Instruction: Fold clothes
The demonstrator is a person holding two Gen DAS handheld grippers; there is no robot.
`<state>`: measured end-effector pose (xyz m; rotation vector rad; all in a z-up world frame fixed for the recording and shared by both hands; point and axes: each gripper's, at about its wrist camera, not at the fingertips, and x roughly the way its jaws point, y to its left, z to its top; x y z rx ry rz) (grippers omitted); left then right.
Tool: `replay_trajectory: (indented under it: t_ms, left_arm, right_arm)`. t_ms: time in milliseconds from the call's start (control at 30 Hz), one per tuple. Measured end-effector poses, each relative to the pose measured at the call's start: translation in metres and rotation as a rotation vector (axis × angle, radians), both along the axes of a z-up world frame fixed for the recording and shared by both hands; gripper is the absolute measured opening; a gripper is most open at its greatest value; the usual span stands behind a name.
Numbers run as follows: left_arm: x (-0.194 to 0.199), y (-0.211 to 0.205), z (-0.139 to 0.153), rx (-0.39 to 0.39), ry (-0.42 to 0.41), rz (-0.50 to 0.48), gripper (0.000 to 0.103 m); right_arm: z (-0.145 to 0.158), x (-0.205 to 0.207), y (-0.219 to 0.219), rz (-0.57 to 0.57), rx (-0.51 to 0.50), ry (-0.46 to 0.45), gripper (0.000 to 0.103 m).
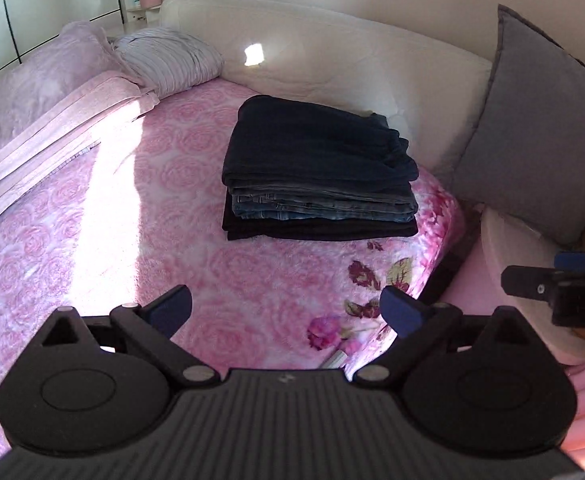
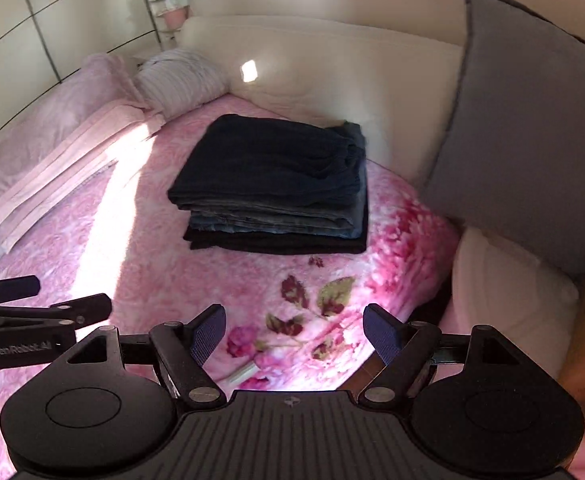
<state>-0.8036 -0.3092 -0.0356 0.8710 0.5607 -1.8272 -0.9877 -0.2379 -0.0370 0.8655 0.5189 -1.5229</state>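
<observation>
On the pink bedspread (image 1: 180,208), folded clothes (image 1: 316,176); left gripper (image 1: 286,310), lettered "GenRobot.AI", and right gripper (image 2: 294,334) both agape, empty

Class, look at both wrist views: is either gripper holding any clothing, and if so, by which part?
Nothing is held. The left gripper and right gripper are both open and empty above the bed; the folded stack lies untouched.

Left gripper (image 1: 286,314), right gripper (image 2: 294,334): agape, empty.
</observation>
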Motion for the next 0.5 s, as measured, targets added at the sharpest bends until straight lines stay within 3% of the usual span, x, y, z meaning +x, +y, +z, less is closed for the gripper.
replay_trajectory:
  t_ms: [500]
  left_arm:
    - [-0.013, 0.010, 0.004, -0.020, -0.048, 0.024, 0.099]
  right_arm:
    - [0.002, -0.001, -0.007, 0.033, 0.006, 0.006, 0.079]
